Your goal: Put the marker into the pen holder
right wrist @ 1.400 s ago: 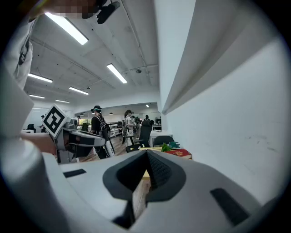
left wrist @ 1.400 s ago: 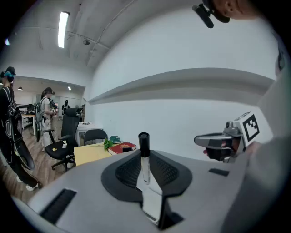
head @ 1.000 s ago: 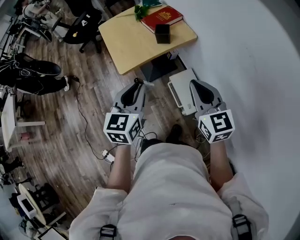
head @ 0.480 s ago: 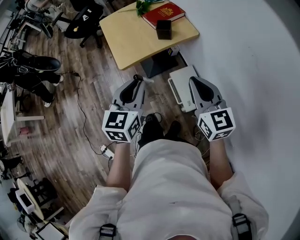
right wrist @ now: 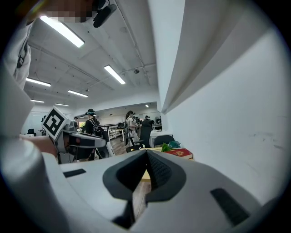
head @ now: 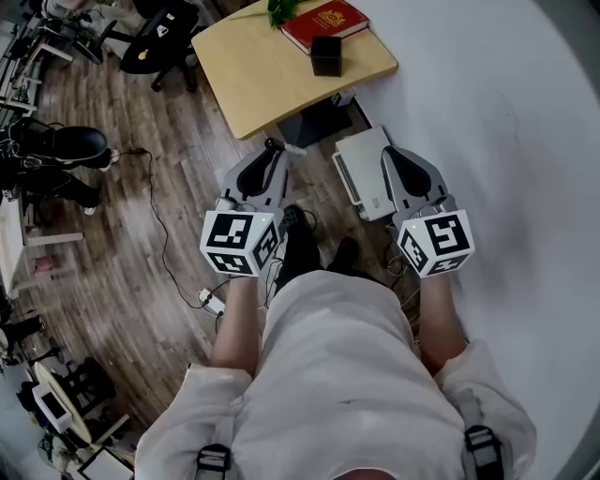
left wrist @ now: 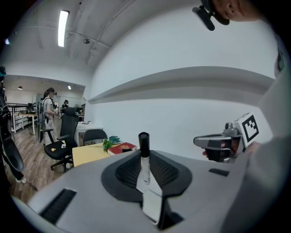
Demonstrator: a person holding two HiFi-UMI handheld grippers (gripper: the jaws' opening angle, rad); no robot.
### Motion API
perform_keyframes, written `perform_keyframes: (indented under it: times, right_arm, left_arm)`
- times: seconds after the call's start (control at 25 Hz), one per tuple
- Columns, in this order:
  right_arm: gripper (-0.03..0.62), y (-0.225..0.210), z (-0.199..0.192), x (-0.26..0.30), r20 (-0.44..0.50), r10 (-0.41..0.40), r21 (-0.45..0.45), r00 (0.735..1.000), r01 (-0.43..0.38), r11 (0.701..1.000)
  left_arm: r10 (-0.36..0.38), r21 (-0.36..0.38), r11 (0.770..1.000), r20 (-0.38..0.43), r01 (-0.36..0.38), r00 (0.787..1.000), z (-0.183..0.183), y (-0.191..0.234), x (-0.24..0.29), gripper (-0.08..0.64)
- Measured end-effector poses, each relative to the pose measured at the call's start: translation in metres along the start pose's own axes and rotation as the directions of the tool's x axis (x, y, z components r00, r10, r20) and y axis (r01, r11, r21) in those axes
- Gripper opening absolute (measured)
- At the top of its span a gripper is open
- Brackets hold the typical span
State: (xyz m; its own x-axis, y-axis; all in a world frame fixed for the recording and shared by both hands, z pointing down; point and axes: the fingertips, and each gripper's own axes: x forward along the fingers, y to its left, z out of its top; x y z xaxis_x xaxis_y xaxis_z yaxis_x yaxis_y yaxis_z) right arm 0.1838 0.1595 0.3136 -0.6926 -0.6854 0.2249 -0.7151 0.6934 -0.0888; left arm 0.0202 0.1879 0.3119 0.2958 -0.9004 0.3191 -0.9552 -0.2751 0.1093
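Observation:
My left gripper is shut on a marker, a clear barrel with a black cap that stands up between the jaws. The right gripper is held beside it with its jaws shut and nothing between them. Ahead on a light wooden table stands the black square pen holder, next to a red book and a green plant. Both grippers hang over the wood floor, well short of the table.
A white wall runs along the right. A white flat box lies on the floor by the table's base. Cables and a power strip are on the floor at left. A black office chair stands left of the table.
The person's feet have stepped forward and the view has shifted slightly toward the table. Both grippers keep their pose; the marker stays held in the left one.

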Motion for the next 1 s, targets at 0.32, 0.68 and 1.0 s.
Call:
perform_keyframes:
  times: [0.32,0.68,1.0]
  right_arm:
    - [-0.002,-0.001,0.011,0.039,-0.020,-0.043,-0.004,0.999,0.043,0.999]
    - [-0.002,0.007,0.029,0.101,-0.024,-0.105,0.004,0.994,0.105,0.994]
    - [-0.002,0.020,0.038,0.152,-0.023,-0.167,0.018,0.986,0.168,0.986]
  left_arm:
    - [-0.068,0.007,0.998,-0.010,0.068,0.998,0.012,0.032,0.028,0.054]
    - [-0.162,0.042,0.986,-0.019,0.163,0.987,0.031,0.080,0.063,0.054]
    - [-0.236,0.054,0.970,-0.030,0.237,0.971,0.037,0.124,0.084,0.052]
